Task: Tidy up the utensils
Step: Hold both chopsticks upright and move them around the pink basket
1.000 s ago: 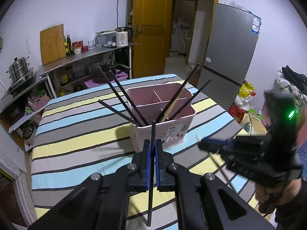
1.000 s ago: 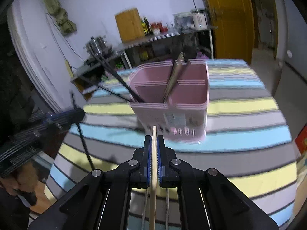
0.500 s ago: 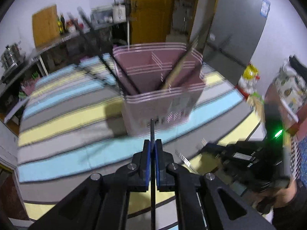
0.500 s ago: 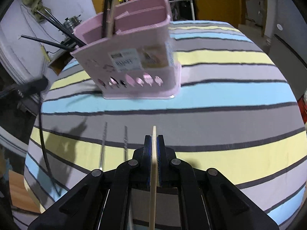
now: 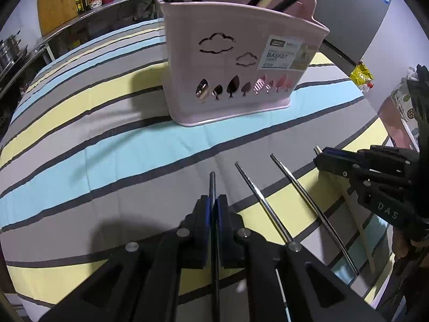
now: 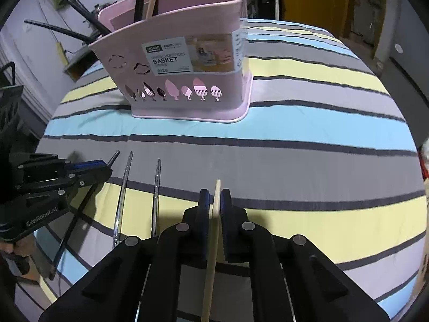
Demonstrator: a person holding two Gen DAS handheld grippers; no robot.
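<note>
Chopsticks are what I am sorting, and I have one in each hand. The dark chopstick is clenched between the pads of the left tongs, its far end poking out just past them, low over the bench. The wooden chopstick is gripped the same way in the right tongs, also angled down at the striped cloth. Between my two tools, two steel chopsticks lie on the cloth side by side, apart from each other and roughly parallel. Beyond them stands the pink basket, upright, with several dark sticks and a pale one leaning out of its top.

I read the step as laying my two sticks down to flank the steel pair, making one row. To do it well, I want each far tip to meet the cloth first, level with the steel tips, then lower the rear so the stick lies flat before I let go. Releasing while a stick is tilted would probably let it roll or skew. I would keep both tools clear of the steel pair, since the left tongs sit just beside the nearer one and a nudge would spoil the spacing.
</note>
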